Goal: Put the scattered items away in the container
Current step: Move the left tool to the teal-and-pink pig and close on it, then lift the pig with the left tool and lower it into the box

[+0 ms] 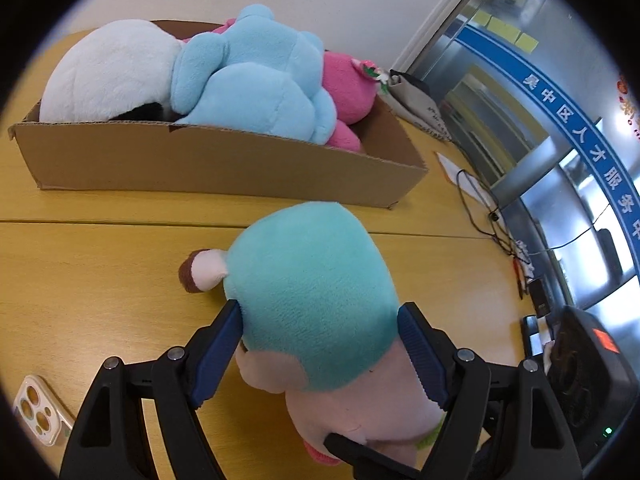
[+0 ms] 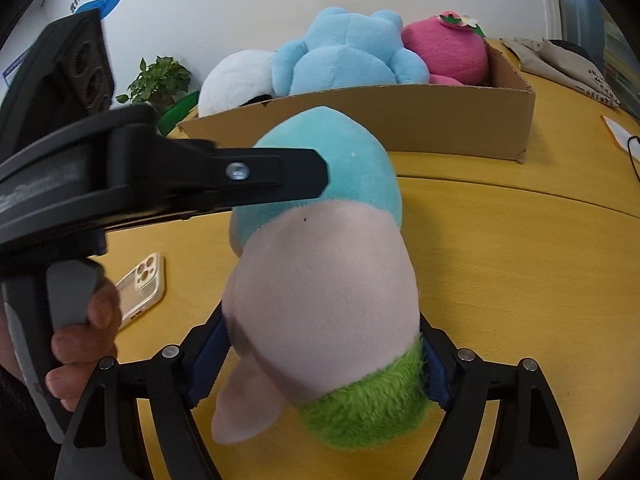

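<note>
Closest in: both grippers clamped on the same teal-headed, pale pink plush doll point(image 1: 316, 312) — left gripper point(image 1: 320, 344) squeezing the teal head, right gripper point(image 2: 324, 364) pinching the lower body at the fuzzy green band. Held over the yellow wooden table point(image 1: 100, 264), just short of the box.

Off to the left, cream-cased smartphone point(image 2: 142, 284) lying flat. Tangle of black cable point(image 1: 476, 204) and a white paper slip by the right edge.

Further back, shallow brown cardboard box point(image 1: 224, 168) already stuffed: white plush point(image 1: 108, 72), light blue plush point(image 1: 256, 76) on top, pink plush point(image 1: 348, 88) at the right end. Beyond that, beige cloth bag point(image 1: 416, 100) and a small green potted plant point(image 2: 160, 80).
</note>
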The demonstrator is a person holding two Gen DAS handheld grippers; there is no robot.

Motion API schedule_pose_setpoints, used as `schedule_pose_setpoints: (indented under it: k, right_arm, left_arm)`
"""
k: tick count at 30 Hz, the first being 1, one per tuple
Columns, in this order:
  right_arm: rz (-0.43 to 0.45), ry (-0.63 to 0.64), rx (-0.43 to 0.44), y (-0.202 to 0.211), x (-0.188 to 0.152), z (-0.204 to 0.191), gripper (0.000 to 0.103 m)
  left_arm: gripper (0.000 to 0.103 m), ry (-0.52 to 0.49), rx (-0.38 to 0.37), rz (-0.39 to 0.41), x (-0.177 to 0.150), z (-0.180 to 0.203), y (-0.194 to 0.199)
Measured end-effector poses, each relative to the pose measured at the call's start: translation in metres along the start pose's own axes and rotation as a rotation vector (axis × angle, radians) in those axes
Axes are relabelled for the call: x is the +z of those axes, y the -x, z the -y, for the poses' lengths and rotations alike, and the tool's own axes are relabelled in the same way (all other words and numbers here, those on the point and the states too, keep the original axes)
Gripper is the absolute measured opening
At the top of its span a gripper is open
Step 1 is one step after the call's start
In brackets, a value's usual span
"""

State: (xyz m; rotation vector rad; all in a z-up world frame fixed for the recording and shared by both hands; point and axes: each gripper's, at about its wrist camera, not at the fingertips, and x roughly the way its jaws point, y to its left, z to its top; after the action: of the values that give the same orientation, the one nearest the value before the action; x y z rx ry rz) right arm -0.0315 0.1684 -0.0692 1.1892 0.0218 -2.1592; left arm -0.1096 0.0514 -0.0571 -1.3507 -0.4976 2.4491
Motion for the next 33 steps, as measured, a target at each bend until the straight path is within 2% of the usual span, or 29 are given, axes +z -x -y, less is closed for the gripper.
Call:
schedule_pose_setpoints:
  k: [7,11,16,21,27,30,33]
  right_arm:
    - [0.004,-0.003,0.007,0.000,-0.002,-0.001,0.083]
    - [0.015,-0.012,0.008,0.001,-0.002,0.000,0.083]
    - [0.076,0.001,0.006,0.015,0.003,-0.002,0.082]
    - [0.200,0.026,0.001,0.047,0.030,-0.007,0.082]
    - [0.349,0.091,-0.037,0.086,0.090,-0.002,0.082]
    - [0.417,0.122,-0.045,0.095,0.121,0.006,0.082]
    - [0.447,0.120,-0.030,0.091,0.150,0.024,0.082]
  left_arm:
    - [0.079,0.090,-0.083,-0.039,0.000,-0.018,-0.008]
    - [0.068,0.047,-0.057,-0.028,0.002,-0.006,-0.002]
    - [0.067,-0.013,-0.056,0.029,0.018,0.014,0.022]
    - [0.066,-0.157,-0.043,0.133,0.059,0.057,0.061]
    - [0.066,-0.300,-0.052,0.239,0.122,0.097,0.092]
    - [0.066,-0.346,-0.038,0.268,0.153,0.108,0.091]
    - [0.066,-0.361,-0.027,0.276,0.181,0.110,0.077]
